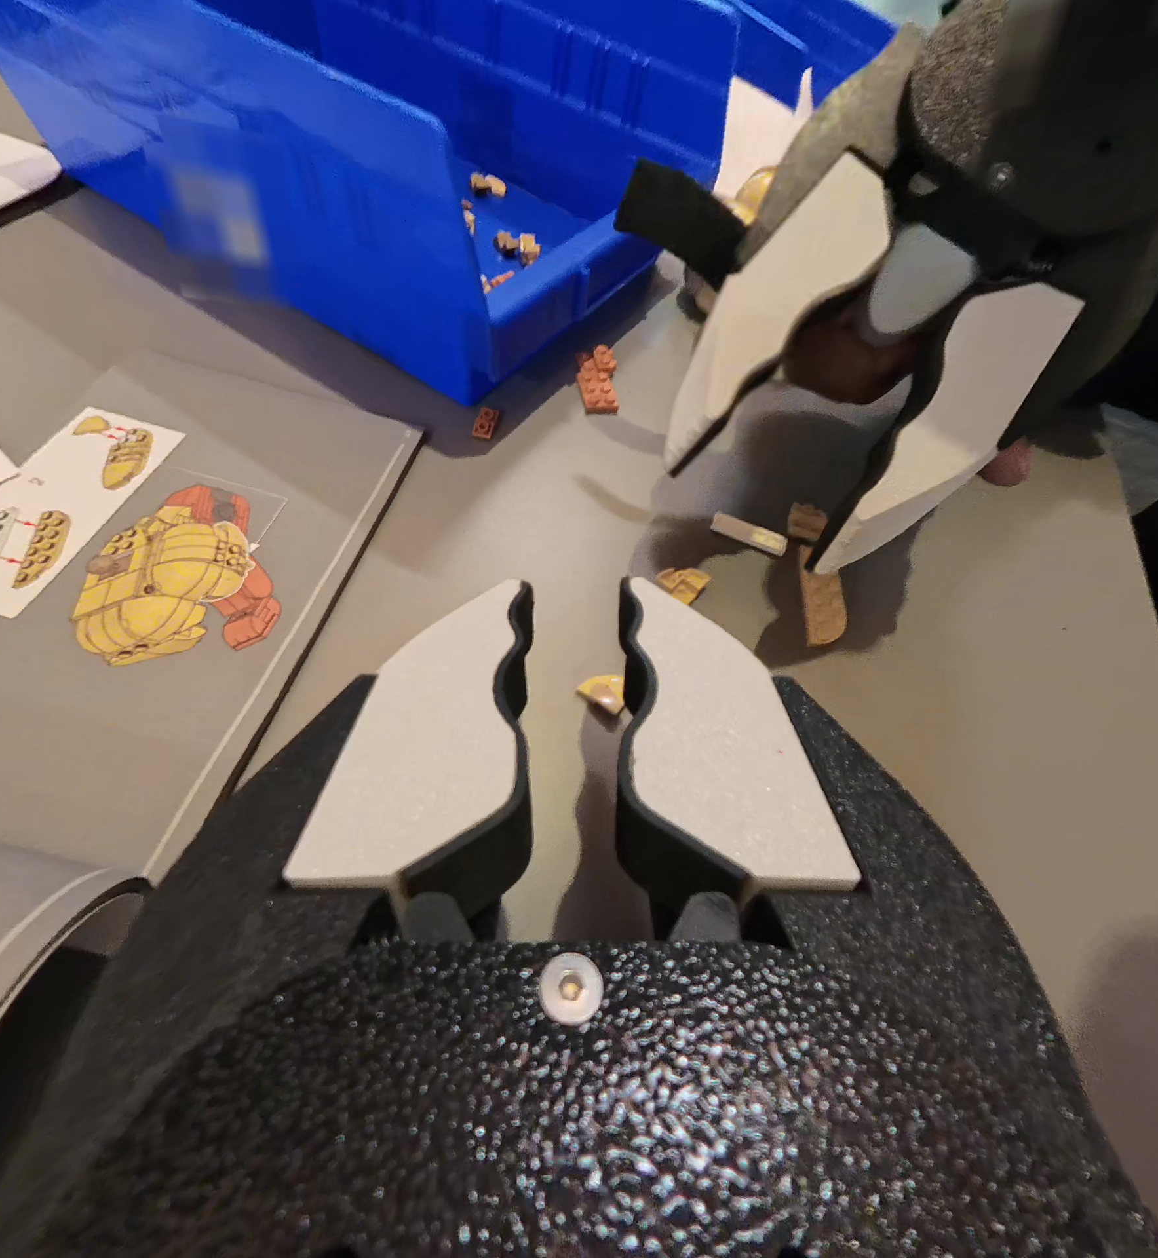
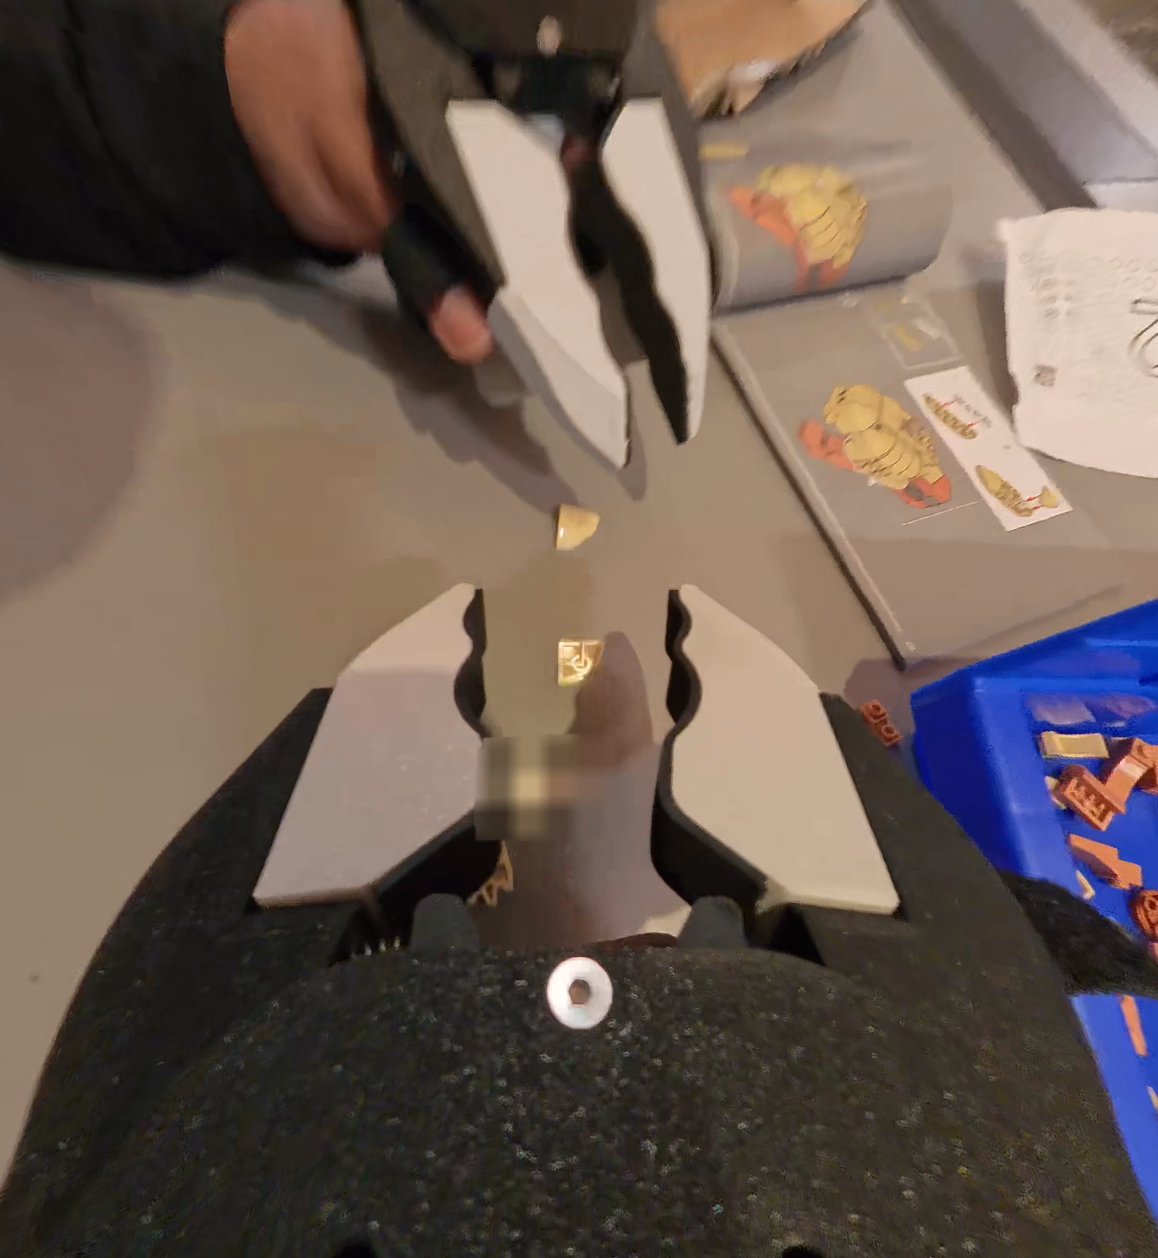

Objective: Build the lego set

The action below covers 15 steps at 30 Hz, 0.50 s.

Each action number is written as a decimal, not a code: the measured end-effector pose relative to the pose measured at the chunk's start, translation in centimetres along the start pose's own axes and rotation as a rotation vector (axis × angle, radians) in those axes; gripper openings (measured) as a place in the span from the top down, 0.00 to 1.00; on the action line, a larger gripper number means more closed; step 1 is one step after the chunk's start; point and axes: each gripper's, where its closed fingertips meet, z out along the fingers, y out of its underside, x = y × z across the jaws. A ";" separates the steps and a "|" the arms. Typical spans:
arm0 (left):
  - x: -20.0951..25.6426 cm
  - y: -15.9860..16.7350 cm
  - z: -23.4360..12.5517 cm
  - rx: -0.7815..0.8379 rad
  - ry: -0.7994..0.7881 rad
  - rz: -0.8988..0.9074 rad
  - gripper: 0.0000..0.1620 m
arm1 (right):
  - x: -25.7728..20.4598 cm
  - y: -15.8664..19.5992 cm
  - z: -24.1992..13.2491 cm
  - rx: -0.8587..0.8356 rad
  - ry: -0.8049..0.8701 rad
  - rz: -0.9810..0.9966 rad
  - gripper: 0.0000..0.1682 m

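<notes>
Only the right wrist view shows a hand [image 2: 303, 129]; left gripper [image 1: 576, 592] empty.

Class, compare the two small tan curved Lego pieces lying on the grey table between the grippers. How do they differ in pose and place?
The nearer tan piece lies underside up, showing its hollow, between the right gripper's open fingers. The farther tan piece lies smooth curved side up, beyond those fingertips, near the open left gripper. Both look the same shape and colour, loose on the table, ungripped.

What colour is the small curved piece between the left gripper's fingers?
Tan-gold curved piece; clearest in the left wrist view.
</notes>
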 end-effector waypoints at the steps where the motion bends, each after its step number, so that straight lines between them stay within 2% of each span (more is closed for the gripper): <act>1: 0.2 -0.2 0.0 0.013 0.008 -0.003 0.86 | 0.3 -0.8 -0.2 0.049 0.010 0.032 0.67; 3: 0.5 -0.5 0.0 0.029 0.016 -0.004 0.86 | 0.5 -2.4 -0.7 0.157 0.012 0.095 0.57; 6: 0.7 -0.8 0.0 0.046 0.019 0.000 0.86 | 1.1 -4.2 -1.3 0.271 0.048 0.166 0.52; 11: 0.9 -1.3 -0.2 0.082 0.026 0.004 0.87 | 2.7 -6.7 -2.0 0.456 0.134 0.266 0.54; 15: 1.1 -2.0 -0.4 0.128 0.029 0.005 0.88 | 4.0 -9.9 -4.1 0.747 0.121 0.384 0.56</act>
